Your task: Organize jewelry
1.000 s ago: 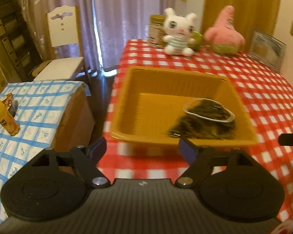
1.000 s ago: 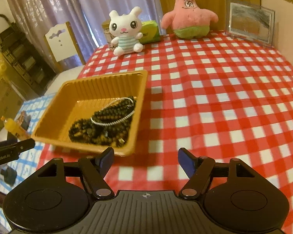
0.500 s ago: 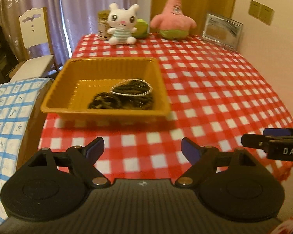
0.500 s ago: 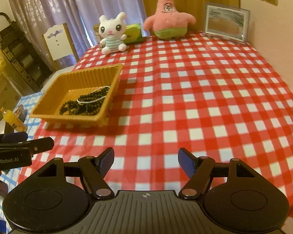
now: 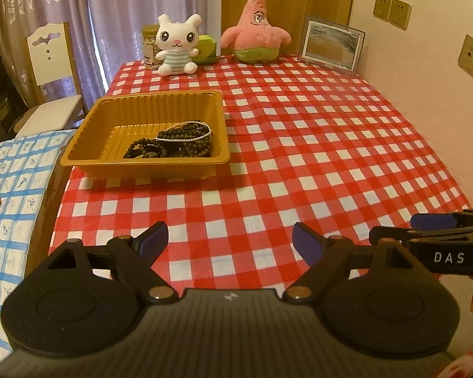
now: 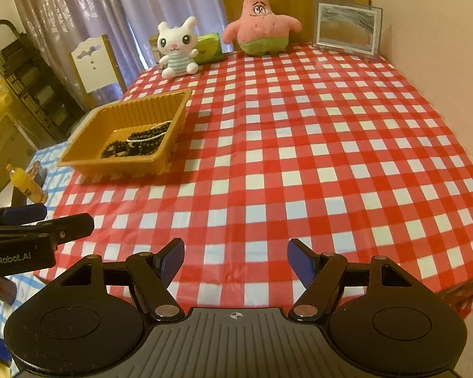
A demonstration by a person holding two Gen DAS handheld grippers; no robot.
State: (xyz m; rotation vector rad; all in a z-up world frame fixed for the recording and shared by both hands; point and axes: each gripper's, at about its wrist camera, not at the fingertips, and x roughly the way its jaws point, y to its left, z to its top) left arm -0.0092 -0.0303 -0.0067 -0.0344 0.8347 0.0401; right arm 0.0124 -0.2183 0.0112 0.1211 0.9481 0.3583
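Both tools have pulled back from the tray since a moment ago, so the tray looks smaller and farther off, and more of the worktop shows. The left tool [image 5: 230, 239] has its two blue tips spread wide with nothing between them. The right tool [image 6: 235, 258] is spread wide too and holds nothing. The tray [image 5: 88, 140] is square, shiny yellow-brown plastic with ribbed walls. It sits near the left edge of the worktop [image 5: 315, 145], which wears a smooth red and white checked cloth. Inside the tray, toward its right side, lies the jewelry [image 5: 173, 145]: a heap of small round dark beads with a thin pale bracelet on top. The jewelry is well apart from both tools, ahead and to the left. At the back stand a soft white bunny toy [image 5: 176, 44], a fuzzy pink star toy [image 5: 256, 31] and a picture frame [image 5: 331, 45].
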